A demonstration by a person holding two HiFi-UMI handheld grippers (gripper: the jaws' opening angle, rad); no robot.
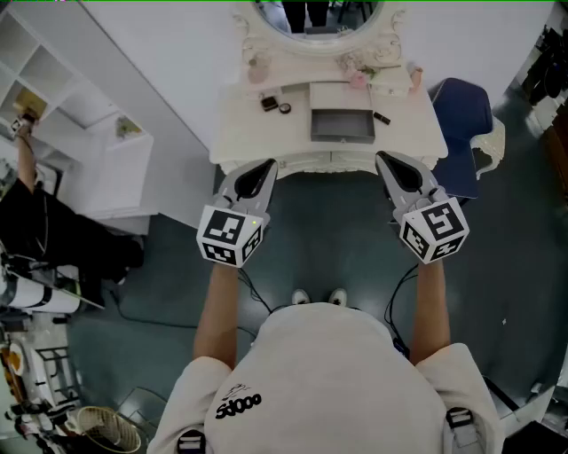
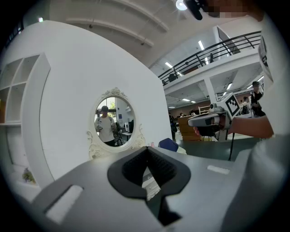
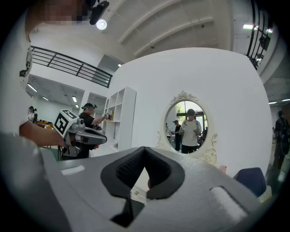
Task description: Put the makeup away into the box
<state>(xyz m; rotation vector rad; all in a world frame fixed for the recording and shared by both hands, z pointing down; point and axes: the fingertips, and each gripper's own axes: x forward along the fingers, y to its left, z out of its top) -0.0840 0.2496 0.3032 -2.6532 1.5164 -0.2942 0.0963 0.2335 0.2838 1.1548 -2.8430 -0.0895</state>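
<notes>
A white vanity table (image 1: 244, 133) stands ahead of me with an open grey-lined box (image 1: 342, 138) at its middle. To the left of the box lie a dark makeup case (image 1: 269, 103) and a small round compact (image 1: 285, 108). A black lipstick tube (image 1: 382, 117) lies to its right, and pink items (image 1: 359, 78) sit behind it. My left gripper (image 1: 268, 166) (image 2: 147, 149) and right gripper (image 1: 384, 160) (image 3: 145, 150) hover level, short of the table's front edge. Both are shut with nothing in them. Each gripper shows in the other's view.
An ornate oval mirror (image 1: 311, 22) rises at the back of the vanity. A blue chair (image 1: 461, 106) stands to its right and a white shelf unit (image 1: 80, 133) to its left. A person in black (image 1: 35, 222) stands by the shelves. A wire basket (image 1: 106, 430) sits on the floor.
</notes>
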